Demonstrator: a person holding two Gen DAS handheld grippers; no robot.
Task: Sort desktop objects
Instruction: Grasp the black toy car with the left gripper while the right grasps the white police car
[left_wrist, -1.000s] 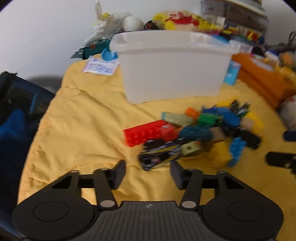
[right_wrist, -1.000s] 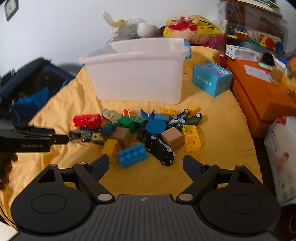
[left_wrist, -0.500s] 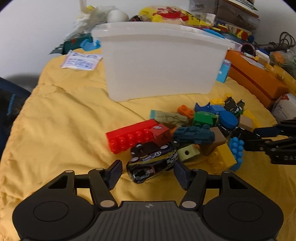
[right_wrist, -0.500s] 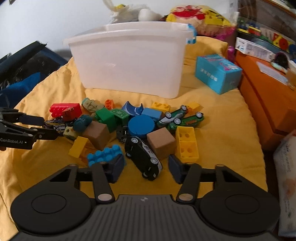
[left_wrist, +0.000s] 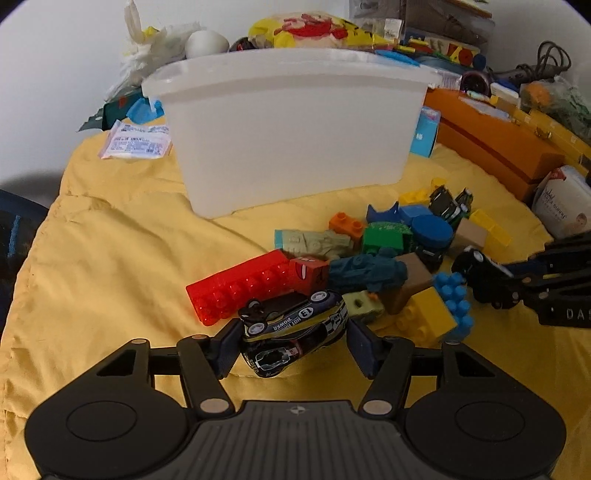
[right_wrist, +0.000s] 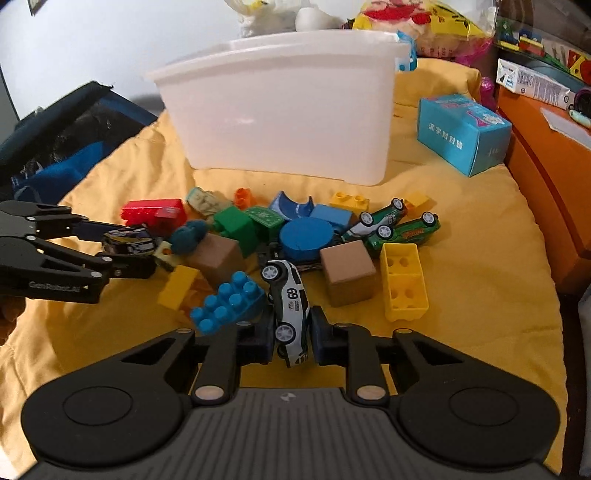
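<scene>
A pile of toy bricks and cars lies on a yellow cloth in front of a white plastic bin (left_wrist: 288, 136), which also shows in the right wrist view (right_wrist: 284, 107). My left gripper (left_wrist: 293, 345) has its jaws against both ends of a black and yellow toy car (left_wrist: 291, 328); that car also shows in the right wrist view (right_wrist: 129, 240). My right gripper (right_wrist: 291, 341) is shut on a white toy car numbered 69 (right_wrist: 290, 310), tipped on its side. A red brick (left_wrist: 240, 291) and a blue studded brick (right_wrist: 229, 301) lie close by.
Two green toy cars (right_wrist: 399, 227), a yellow brick (right_wrist: 404, 286), brown cubes (right_wrist: 349, 271) and a blue disc (right_wrist: 306, 238) lie in the pile. A blue box (right_wrist: 463, 134) stands right of the bin. An orange box (left_wrist: 491, 140) borders the right side.
Both grippers moved forward and down into the pile. The left jaws closed in around the black and yellow car. The right jaws closed on the white car, which tipped onto its side.
</scene>
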